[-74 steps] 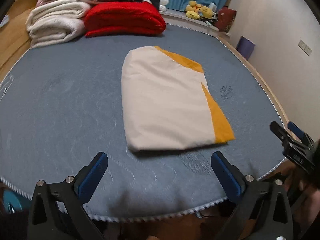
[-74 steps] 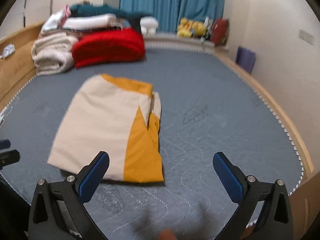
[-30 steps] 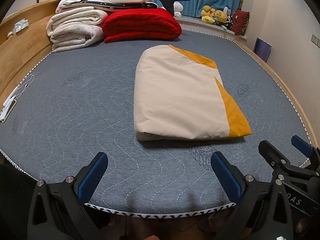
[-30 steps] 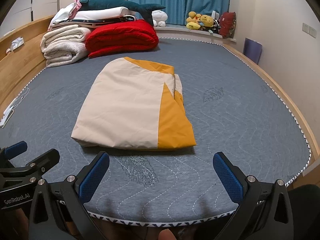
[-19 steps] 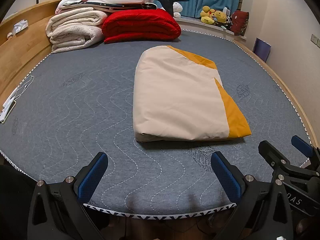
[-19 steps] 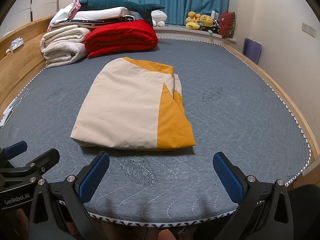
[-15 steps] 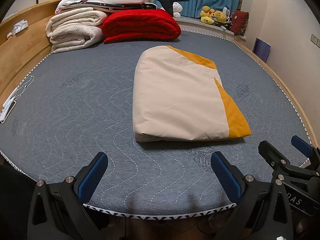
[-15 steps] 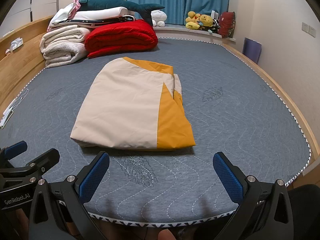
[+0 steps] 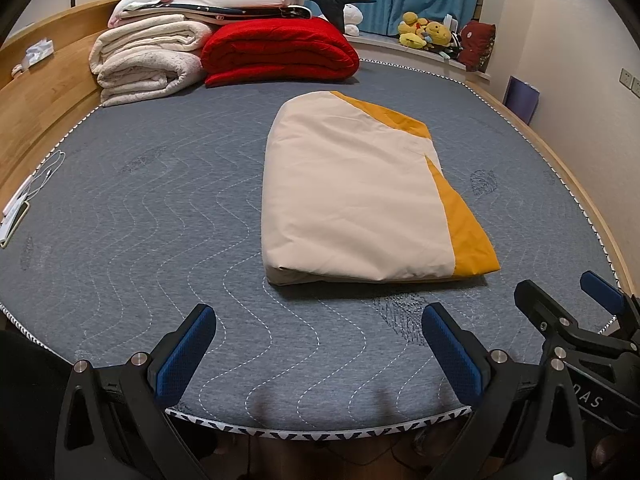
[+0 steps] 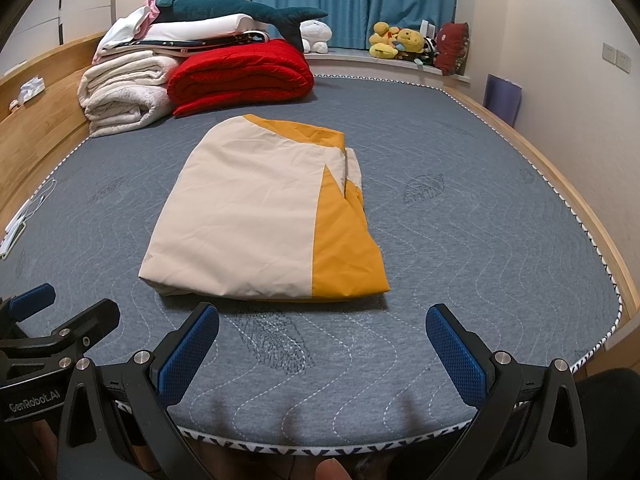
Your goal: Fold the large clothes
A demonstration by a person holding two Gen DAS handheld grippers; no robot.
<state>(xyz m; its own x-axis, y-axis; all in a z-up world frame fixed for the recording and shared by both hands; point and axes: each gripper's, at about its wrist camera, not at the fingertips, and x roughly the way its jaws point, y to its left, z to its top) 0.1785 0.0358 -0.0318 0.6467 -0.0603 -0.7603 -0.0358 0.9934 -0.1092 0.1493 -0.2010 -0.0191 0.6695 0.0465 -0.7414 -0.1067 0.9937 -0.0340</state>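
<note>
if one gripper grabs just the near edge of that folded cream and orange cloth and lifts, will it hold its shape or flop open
The folded cream and orange cloth would probably flop: it looks thin and soft, with small wrinkles. Its layers lie loose, and at the near left corner they gape a little, so a one-edge lift would likely peel the top layers and undo the fold. It seems light, and may slide on the quilted mattress when pushed.

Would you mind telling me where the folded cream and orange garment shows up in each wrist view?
Left wrist: folded cream and orange garment lies centre-right on the bed.
Right wrist: the garment lies centre-left.
Shared landmark: red blanket behind it, further up the bed.
</note>
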